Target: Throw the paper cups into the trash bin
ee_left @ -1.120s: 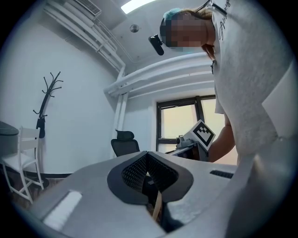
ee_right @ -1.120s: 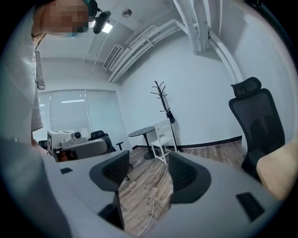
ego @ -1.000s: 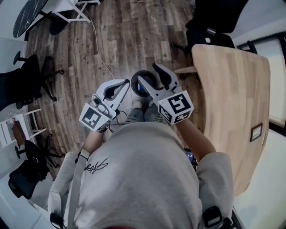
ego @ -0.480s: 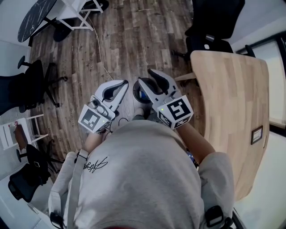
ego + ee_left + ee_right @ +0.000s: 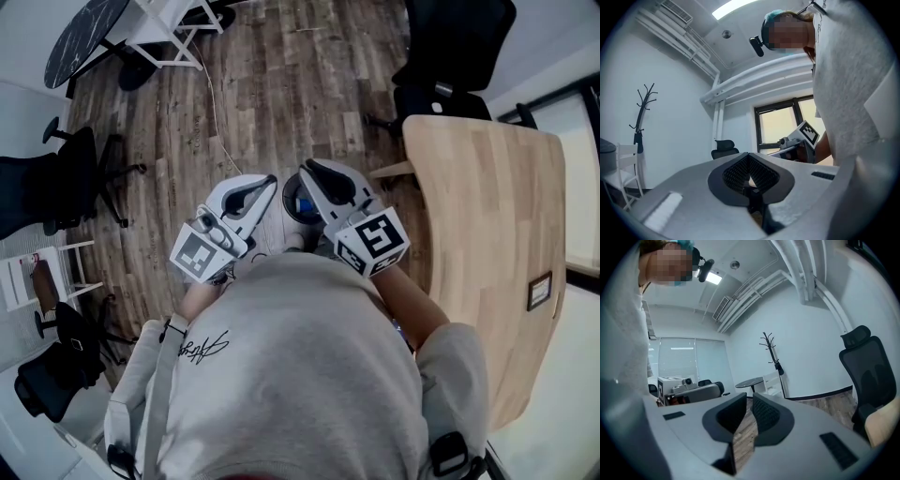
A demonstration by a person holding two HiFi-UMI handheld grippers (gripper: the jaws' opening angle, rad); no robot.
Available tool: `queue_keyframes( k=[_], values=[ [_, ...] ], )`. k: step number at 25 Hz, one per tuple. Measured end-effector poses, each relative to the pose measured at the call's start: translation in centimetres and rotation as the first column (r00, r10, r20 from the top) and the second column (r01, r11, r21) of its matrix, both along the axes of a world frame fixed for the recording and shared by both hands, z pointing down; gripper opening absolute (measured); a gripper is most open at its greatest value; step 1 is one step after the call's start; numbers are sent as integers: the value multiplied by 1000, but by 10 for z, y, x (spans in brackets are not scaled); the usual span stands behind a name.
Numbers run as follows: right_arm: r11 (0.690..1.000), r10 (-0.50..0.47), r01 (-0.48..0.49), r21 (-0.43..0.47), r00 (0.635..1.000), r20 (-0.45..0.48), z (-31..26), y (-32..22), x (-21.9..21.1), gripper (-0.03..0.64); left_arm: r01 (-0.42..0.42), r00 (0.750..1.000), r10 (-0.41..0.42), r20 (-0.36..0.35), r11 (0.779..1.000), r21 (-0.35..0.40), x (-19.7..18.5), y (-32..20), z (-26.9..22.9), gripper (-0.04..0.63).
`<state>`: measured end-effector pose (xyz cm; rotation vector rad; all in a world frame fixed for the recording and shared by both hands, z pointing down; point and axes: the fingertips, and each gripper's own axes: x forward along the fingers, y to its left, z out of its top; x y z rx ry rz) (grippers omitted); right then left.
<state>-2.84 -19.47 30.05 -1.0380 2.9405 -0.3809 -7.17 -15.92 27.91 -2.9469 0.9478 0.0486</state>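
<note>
Right tongs (image 5: 311, 171) have just narrowed to a slit, empty, above the trash bin (image 5: 292, 204); left tongs (image 5: 270, 180) closed, empty.

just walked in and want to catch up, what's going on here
A person stands at the trash bin on the floor, with tongs in each hand held just above it. The right tongs have just been closing and are nearly together, with nothing between them. The left tongs are shut and empty.

Floor (image 5: 281, 84) ahead open. Desk (image 5: 487, 234) blocks right side, black office chair (image 5: 450, 47) at its far end. Trash bin (image 5: 292, 202) on floor close in front.
</note>
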Motion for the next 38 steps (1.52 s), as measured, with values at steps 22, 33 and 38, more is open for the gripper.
queue_keyframes(
  k=[22, 33, 38],
  values=[
    [999, 42, -42, 17, 999, -3, -5, -14, 2, 11, 14, 1000, -14, -22, 1000, 4, 0, -3, -6, 3],
    [999, 19, -19, 36, 1000, -10, -6, -8, -1, 9, -3, 998, 6, -58, 999, 43, -2, 0, -12, 3],
    [999, 20, -20, 38, 1000, -13, -7, -7, -4, 9, 23, 999, -23, -24, 1000, 10, -8, -1, -7, 3]
  ],
)
